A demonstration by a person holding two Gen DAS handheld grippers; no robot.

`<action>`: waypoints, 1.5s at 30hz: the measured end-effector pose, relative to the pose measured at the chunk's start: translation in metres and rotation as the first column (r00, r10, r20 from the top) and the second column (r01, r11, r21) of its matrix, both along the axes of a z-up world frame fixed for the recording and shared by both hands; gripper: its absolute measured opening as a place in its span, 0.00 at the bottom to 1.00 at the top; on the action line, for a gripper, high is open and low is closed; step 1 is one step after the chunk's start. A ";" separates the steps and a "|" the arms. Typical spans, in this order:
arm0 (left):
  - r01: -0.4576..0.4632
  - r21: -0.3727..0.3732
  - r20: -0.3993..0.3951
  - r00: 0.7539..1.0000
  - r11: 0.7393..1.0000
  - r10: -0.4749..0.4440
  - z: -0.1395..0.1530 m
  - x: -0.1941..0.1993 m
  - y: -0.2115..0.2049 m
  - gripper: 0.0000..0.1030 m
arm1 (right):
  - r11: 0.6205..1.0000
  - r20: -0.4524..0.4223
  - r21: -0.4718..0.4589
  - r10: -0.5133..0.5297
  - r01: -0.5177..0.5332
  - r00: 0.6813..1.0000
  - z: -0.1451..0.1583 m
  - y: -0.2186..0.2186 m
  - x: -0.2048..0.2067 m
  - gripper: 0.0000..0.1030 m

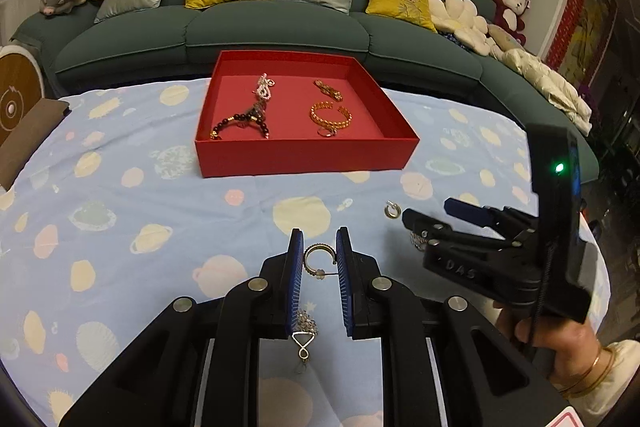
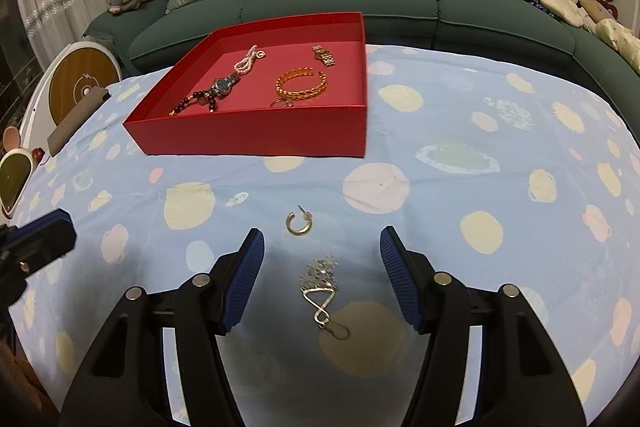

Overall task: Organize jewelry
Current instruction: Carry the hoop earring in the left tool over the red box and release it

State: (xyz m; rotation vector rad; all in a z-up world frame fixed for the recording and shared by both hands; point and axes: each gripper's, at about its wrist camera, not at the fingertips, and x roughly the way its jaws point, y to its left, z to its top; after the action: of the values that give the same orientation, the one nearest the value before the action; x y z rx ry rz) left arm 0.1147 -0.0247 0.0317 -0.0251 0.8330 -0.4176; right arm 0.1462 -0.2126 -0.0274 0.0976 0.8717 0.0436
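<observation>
Between the blue pads of the left gripper [image 1: 319, 251] hangs a gold hoop earring [image 1: 318, 259], its post touching the right pad, so the tongs are closed on it above the planet-print cloth [image 1: 160, 195]; a silver pendant earring [image 1: 305, 337] dangles lower between the same pads, though whether it is pinched I cannot tell. Just beside it, the right gripper [image 2: 322, 247] stands with its tongs wide apart over a silver infinity earring [image 2: 322, 293] lying on the cloth between them, untouched. A second gold hoop [image 2: 299, 221] lies just ahead of those fingertips. Farther off sits the red tray [image 2: 256, 139], holding a gold chain bangle [image 2: 301, 87], a watch with beads [image 2: 222, 87] and a small gold link piece [image 2: 324, 55]. Behind it runs a green sofa [image 2: 400, 7].
</observation>
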 end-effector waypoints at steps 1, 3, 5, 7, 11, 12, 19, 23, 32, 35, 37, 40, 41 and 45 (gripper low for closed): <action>-0.008 -0.005 0.003 1.000 1.000 0.008 0.003 0.002 0.004 0.14 | 1.000 -0.002 -0.013 0.004 -0.004 1.000 -0.002 0.005 0.004 0.54; -0.018 -0.013 0.004 1.000 1.000 0.018 0.006 0.004 0.010 0.14 | 0.999 -0.017 -0.035 0.015 -0.016 1.000 -0.008 0.013 0.012 0.49; -0.024 -0.016 -0.002 1.000 1.000 0.024 0.006 0.006 0.017 0.14 | 0.999 -0.031 -0.048 0.016 -0.018 0.999 -0.014 0.017 0.017 0.46; -0.035 -0.012 -0.009 0.999 0.999 0.035 0.004 0.008 0.024 0.14 | 0.998 -0.046 -0.055 0.015 -0.017 0.999 -0.021 0.018 0.020 0.42; -0.058 -0.018 -0.024 0.998 0.998 0.057 0.001 0.009 0.038 0.14 | 0.997 -0.034 -0.076 0.016 -0.019 0.999 -0.022 0.018 0.021 0.33; -0.062 -0.017 -0.025 0.998 0.998 0.062 0.000 0.010 0.040 0.14 | 0.997 -0.033 -0.075 0.018 -0.020 0.999 -0.022 0.018 0.021 0.31; -0.074 -0.018 -0.026 0.997 0.997 0.073 0.002 0.006 0.048 0.14 | 0.997 -0.027 -0.077 0.015 -0.017 1.000 -0.020 0.021 0.020 0.16; -0.085 -0.031 -0.029 0.996 0.996 0.085 0.008 0.009 0.051 0.14 | 0.998 -0.014 -0.057 0.008 -0.009 1.000 -0.012 0.023 0.014 0.16; -0.048 -0.008 0.011 0.999 0.999 0.049 0.050 0.066 0.040 0.14 | 0.998 0.067 -0.011 0.067 -0.067 0.995 0.081 0.021 0.039 0.16; -0.058 0.032 0.058 0.997 0.998 0.056 0.056 0.105 0.027 0.14 | 0.999 0.085 0.006 0.053 -0.054 0.995 0.096 0.011 0.071 0.16; -0.070 0.018 0.049 0.996 0.997 0.069 0.054 0.135 0.021 0.14 | 0.999 0.095 0.043 0.023 -0.027 0.995 0.097 0.003 0.094 0.16; -0.082 0.012 0.045 0.996 0.997 0.081 0.044 0.175 0.010 0.14 | 0.997 0.079 0.074 0.004 -0.009 0.997 0.087 -0.003 0.126 0.16; -0.089 0.022 0.043 0.995 0.996 0.088 0.039 0.187 0.007 0.14 | 0.997 0.080 0.075 0.000 -0.006 0.997 0.082 -0.003 0.136 0.16; -0.111 0.066 -0.005 0.994 0.992 0.111 0.013 0.235 -0.007 0.14 | 0.993 0.060 0.117 -0.014 0.007 0.998 0.060 -0.006 0.174 0.16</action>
State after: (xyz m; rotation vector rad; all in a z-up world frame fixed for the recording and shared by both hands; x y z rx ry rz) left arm 0.3496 -0.0316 0.0444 -0.0119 0.8490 -0.2854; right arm 0.3198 -0.2190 0.0330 0.2094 0.8081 0.0870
